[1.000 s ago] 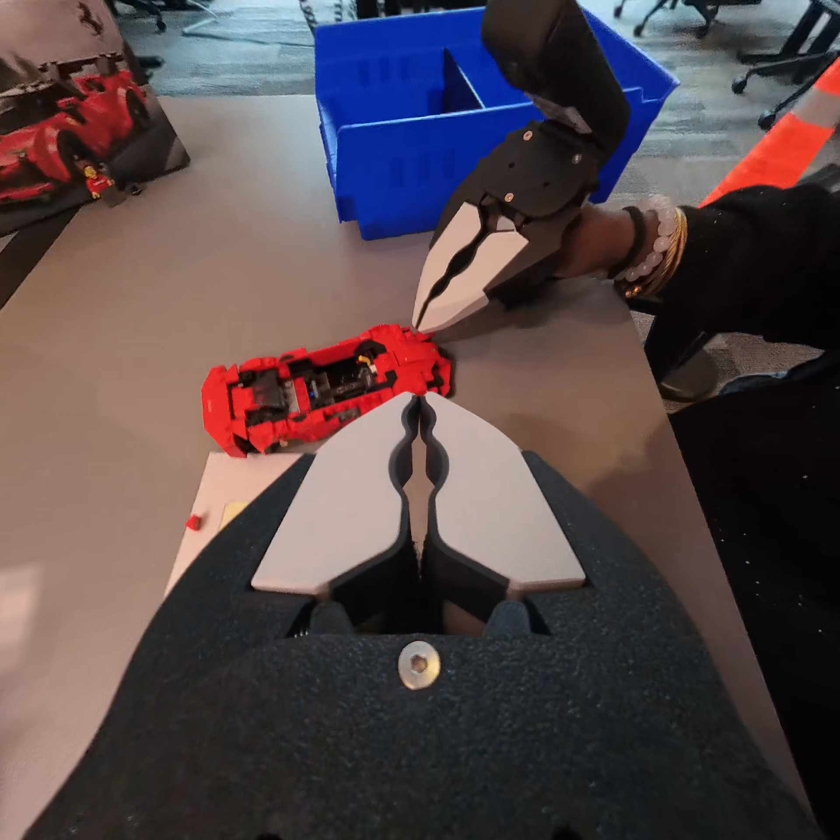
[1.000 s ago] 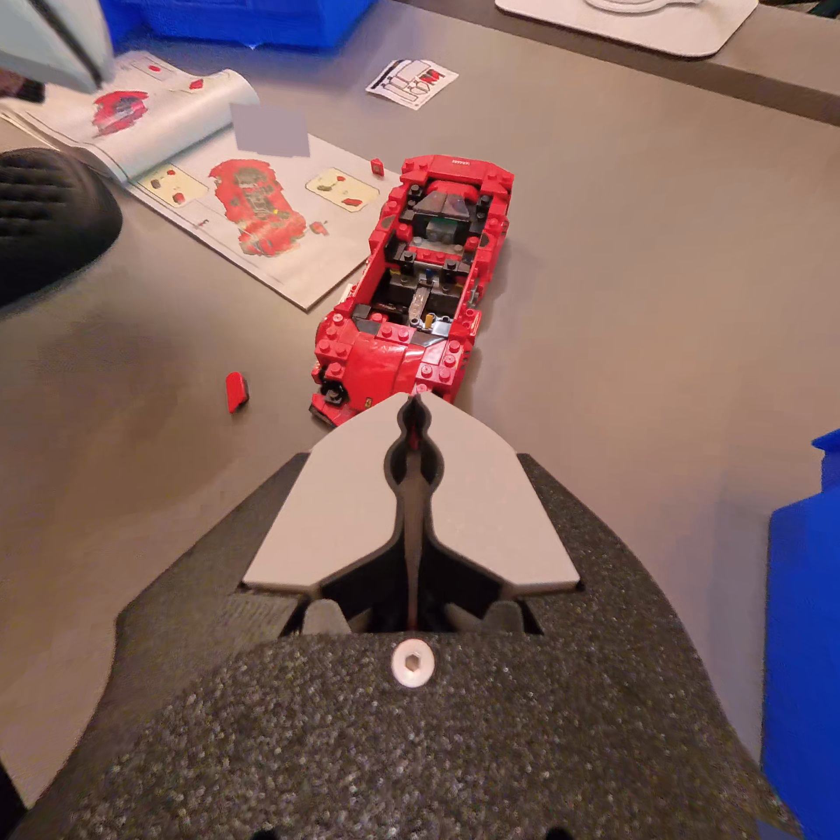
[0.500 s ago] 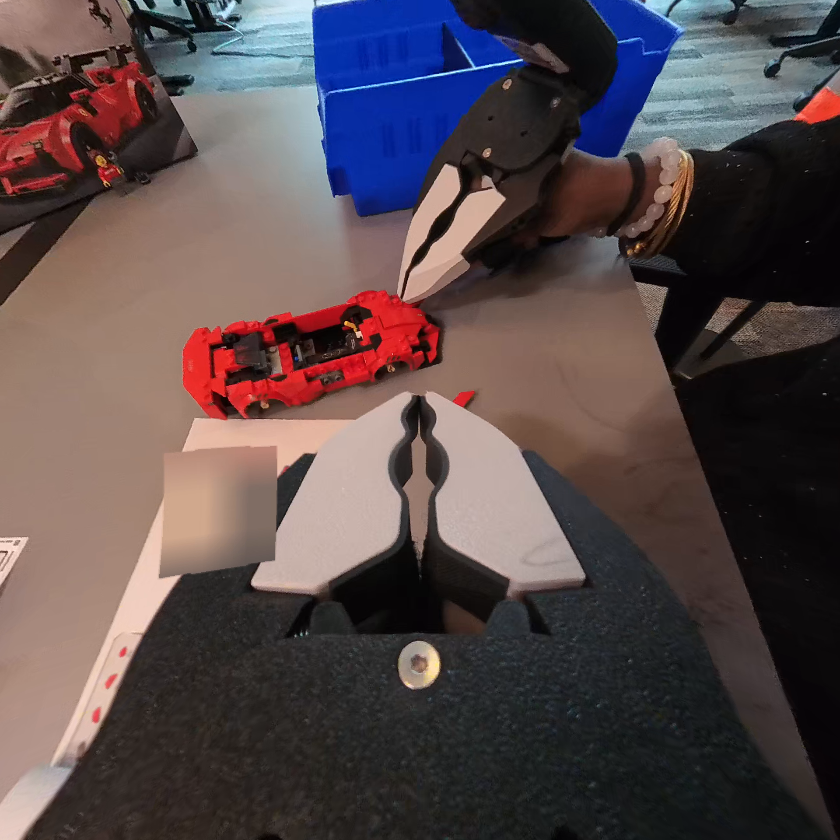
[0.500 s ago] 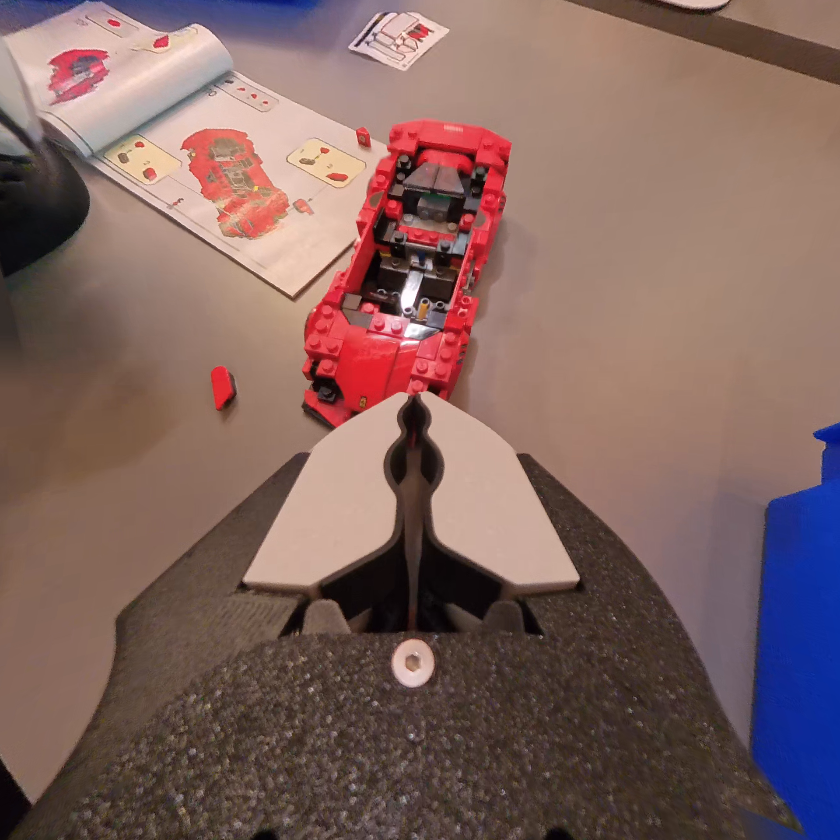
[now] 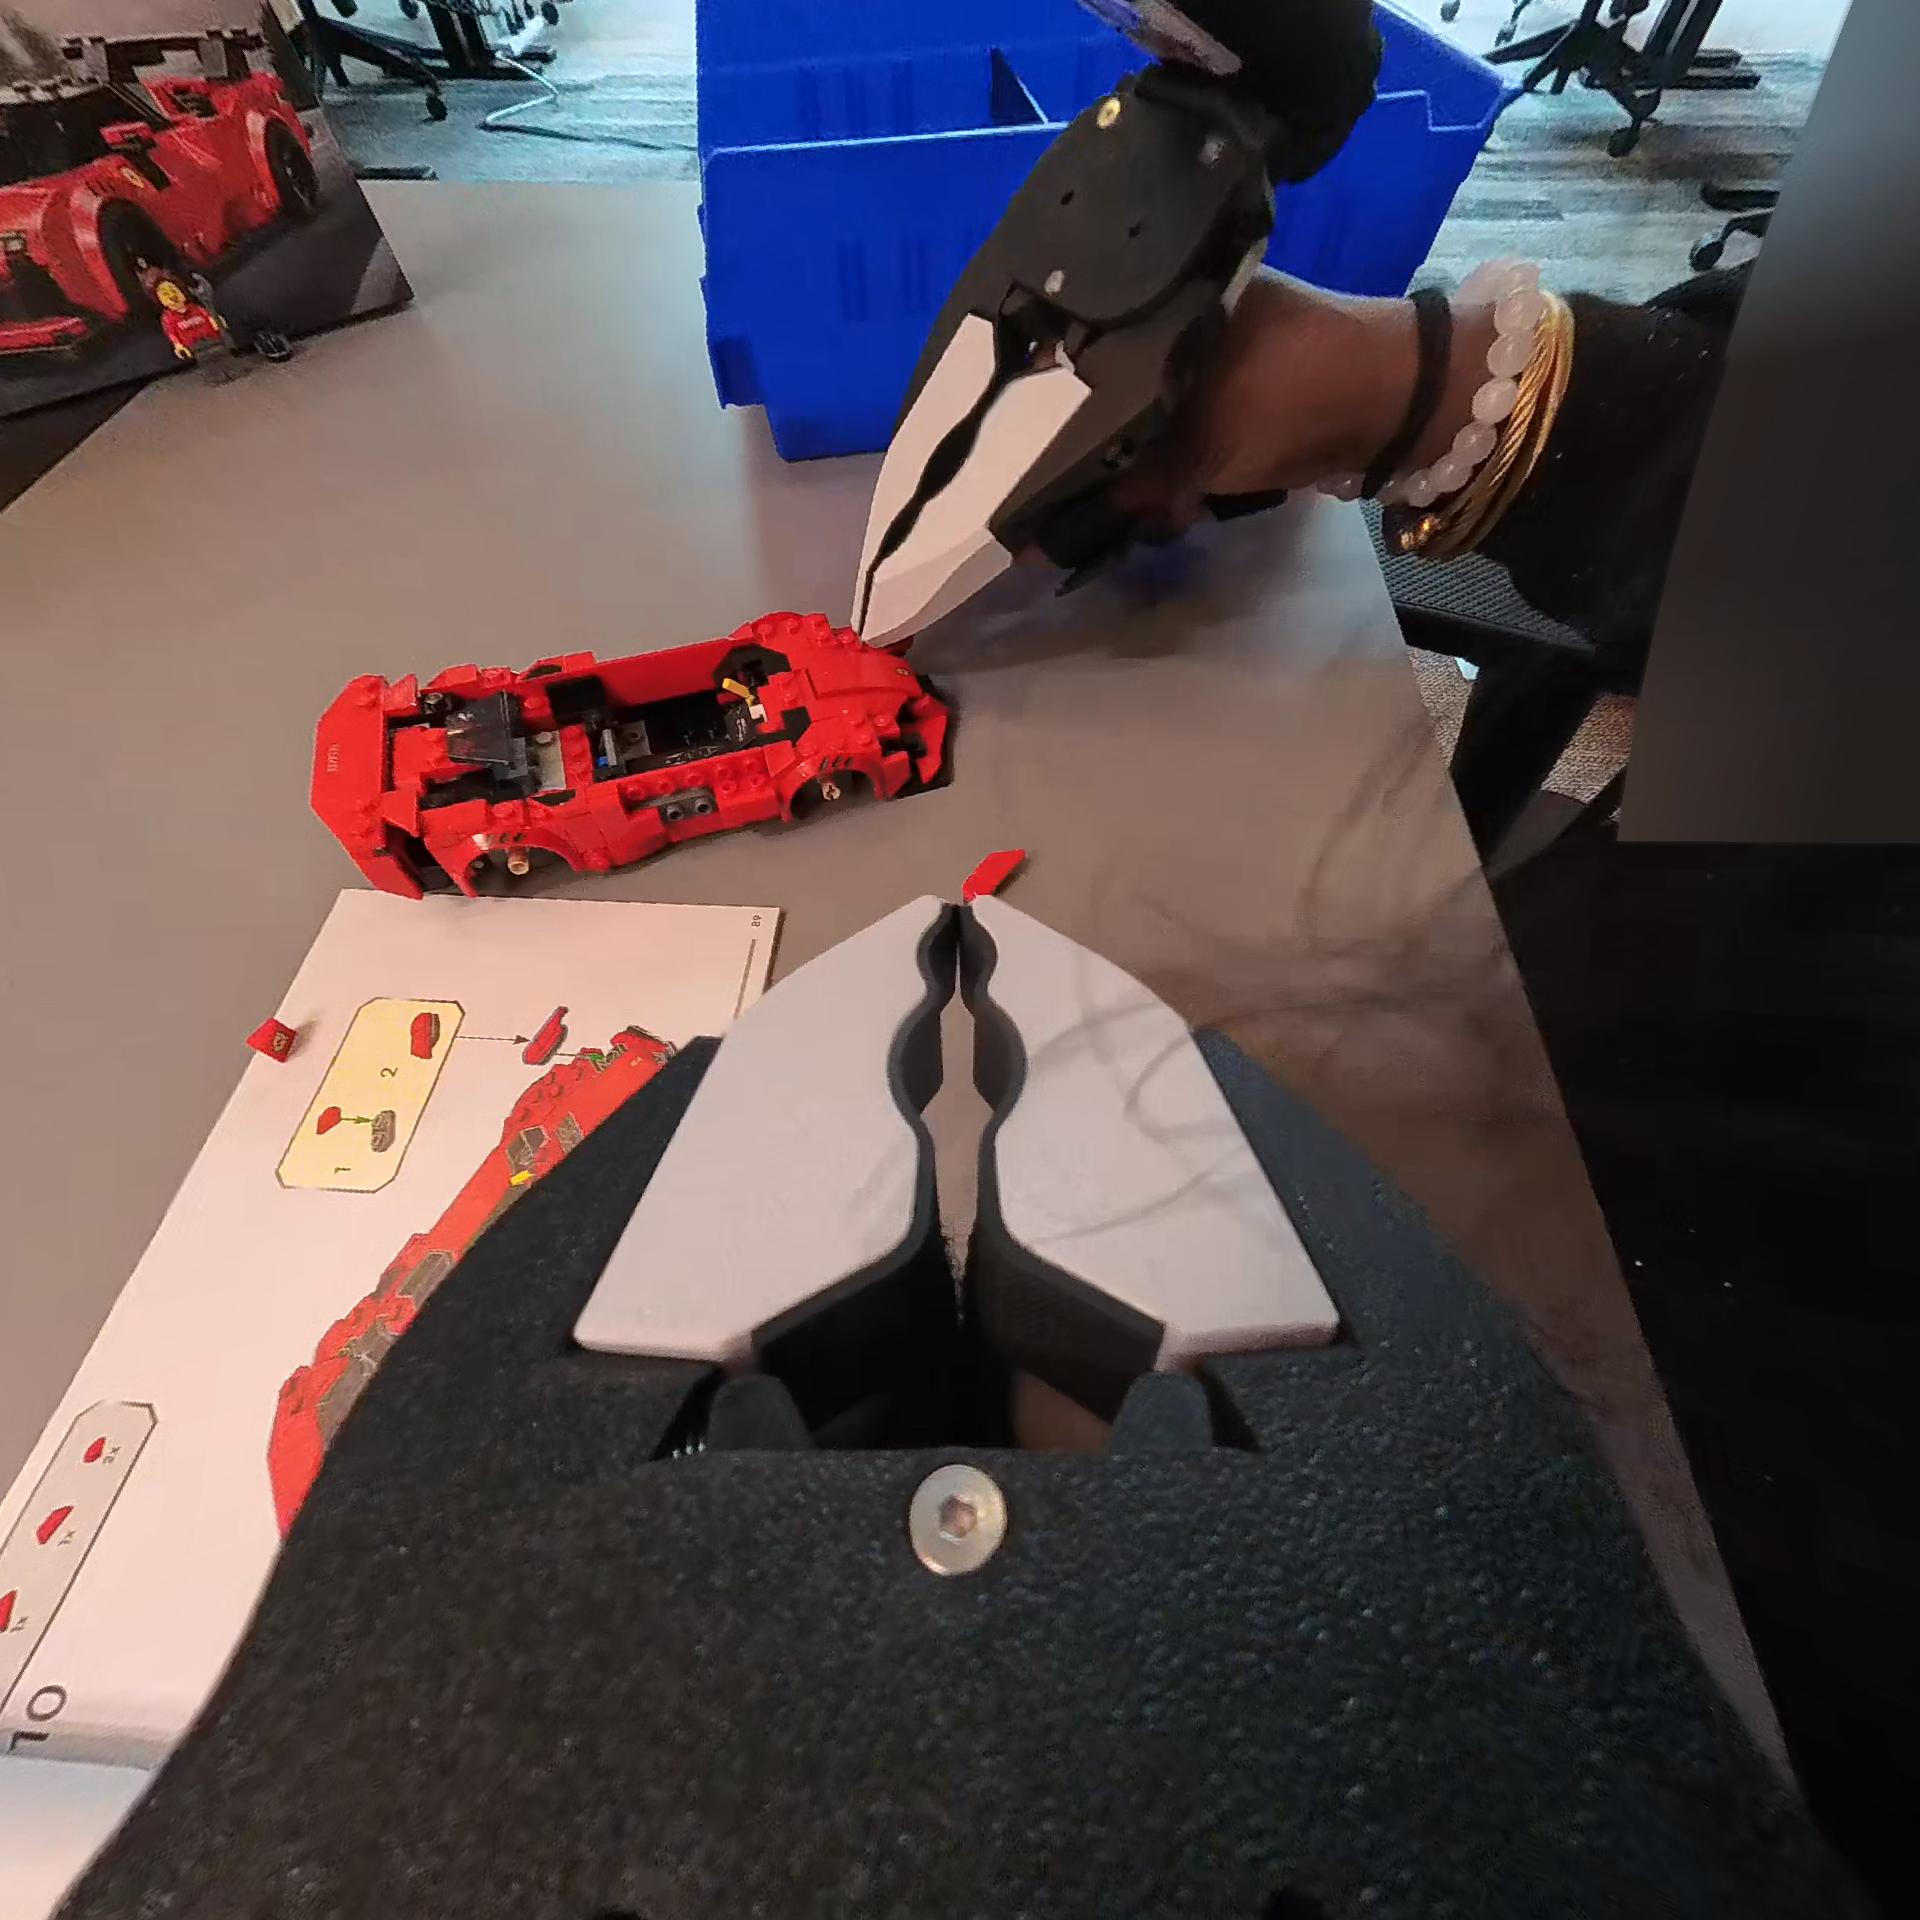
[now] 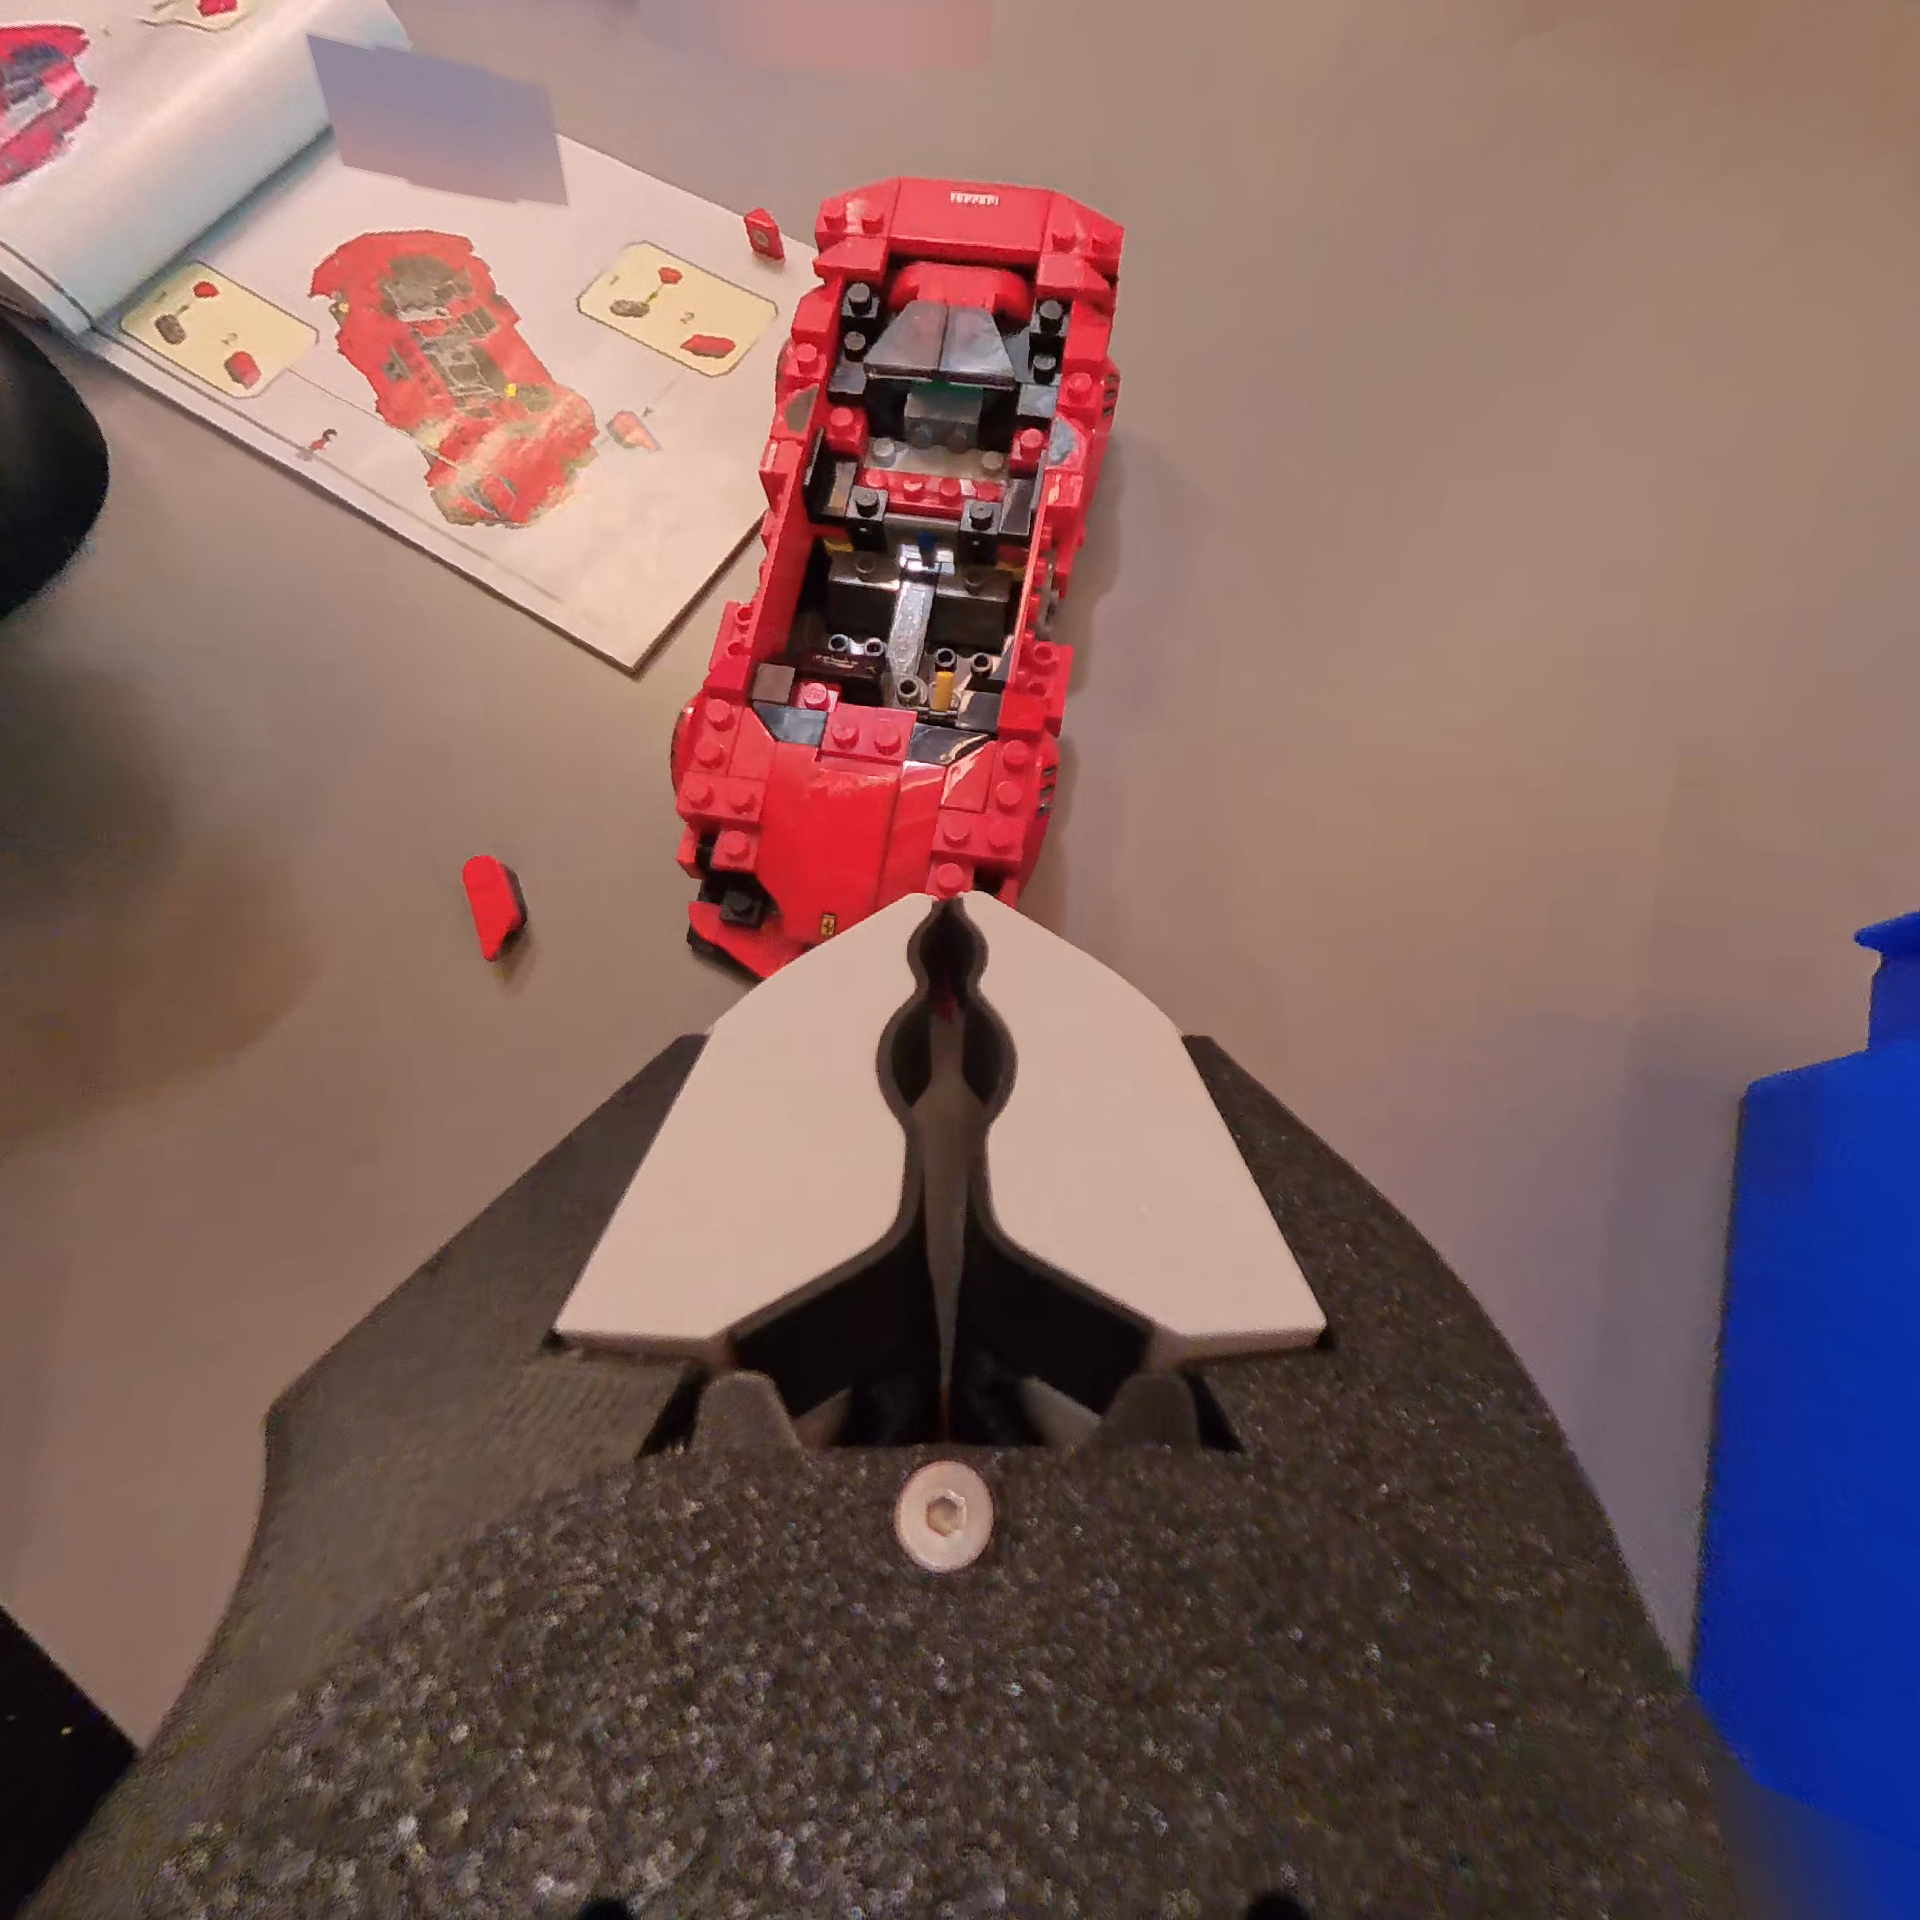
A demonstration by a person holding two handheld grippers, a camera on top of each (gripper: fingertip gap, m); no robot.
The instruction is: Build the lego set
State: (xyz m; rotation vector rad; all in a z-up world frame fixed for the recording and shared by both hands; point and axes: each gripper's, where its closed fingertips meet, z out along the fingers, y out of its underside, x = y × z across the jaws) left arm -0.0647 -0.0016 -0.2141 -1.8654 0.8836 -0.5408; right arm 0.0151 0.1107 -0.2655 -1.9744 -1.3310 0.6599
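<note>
- The left gripper [image 5: 957, 914] is seen with its jaws pressed together at the tips; nothing is gripped, only the wavy gap behind the tips stays clear.
- The right gripper [image 6: 948, 906] is likewise closed to a sliver at the tips; a thin red sliver shows in the gap, but whether a piece is held cannot be told.
- In the left wrist view, the right gripper's tips [image 5: 871, 623] are set against the nose of the red lego car [image 5: 623, 748], touching or just above the hood.
- The car is laid on the grey desk [image 5: 468, 499], ahead of the left jaws and well apart from them; its cabin is open, with black and grey studded bricks exposed inside a glossy red shell.
- A loose red curved piece [image 5: 992, 871] is found just beyond the left jaws' tips, flat on the desk.
- A smaller red piece [image 5: 272, 1039] is seen at the edge of the open instruction booklet [image 5: 540, 956], which lies beside the car.
- A blue plastic bin [image 5: 883, 229] with a divider is placed behind the right gripper, and the set's box [image 5: 156, 208] stands at the far left.
- Both grippers are finished in matte grey finger plates over coarse, grainy black bodies.
</note>
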